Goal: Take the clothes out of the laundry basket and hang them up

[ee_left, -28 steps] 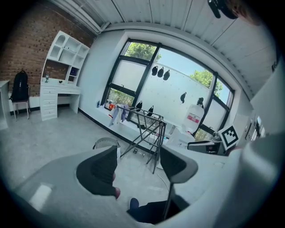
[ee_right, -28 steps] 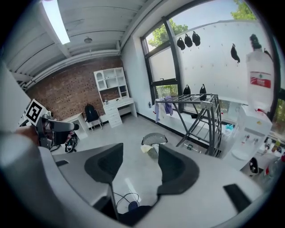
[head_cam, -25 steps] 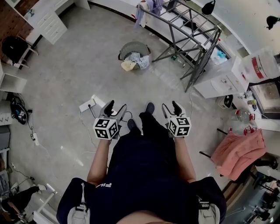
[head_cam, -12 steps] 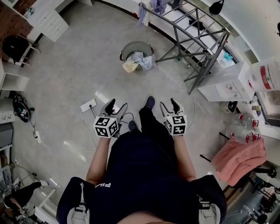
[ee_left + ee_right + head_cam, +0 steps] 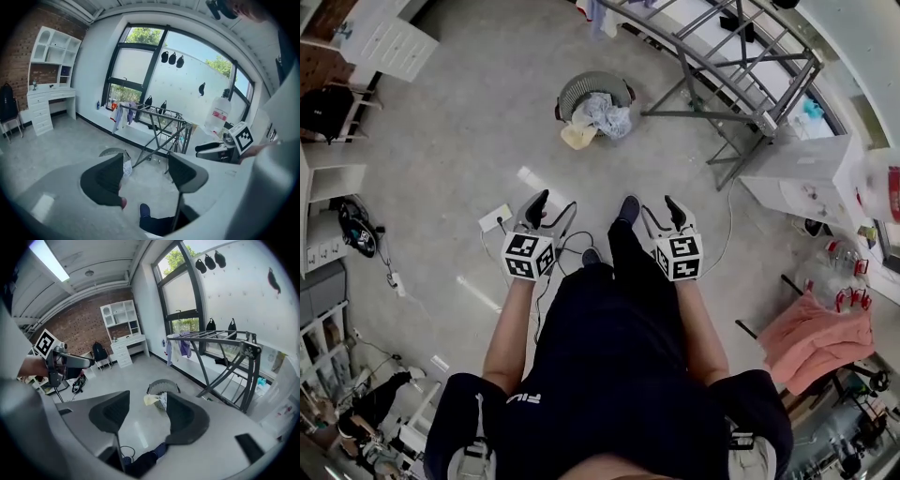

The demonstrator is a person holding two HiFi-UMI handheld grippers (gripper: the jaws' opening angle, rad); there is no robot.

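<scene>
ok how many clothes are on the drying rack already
2: a pale garment and a purple one beside it, both hanging at the far end of the drying rack. More may be hidden behind the bars.

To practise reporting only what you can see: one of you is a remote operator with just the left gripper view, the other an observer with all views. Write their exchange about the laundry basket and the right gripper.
Operator: My left jaw covers part of the laundry basket. What's in it?
Observer: In the head view a yellow garment hangs over its near rim, beside pale crumpled cloth.
Operator: Is the right gripper carrying anything?
Observer: No; its own view shows the jaws apart, nothing between them.
</scene>
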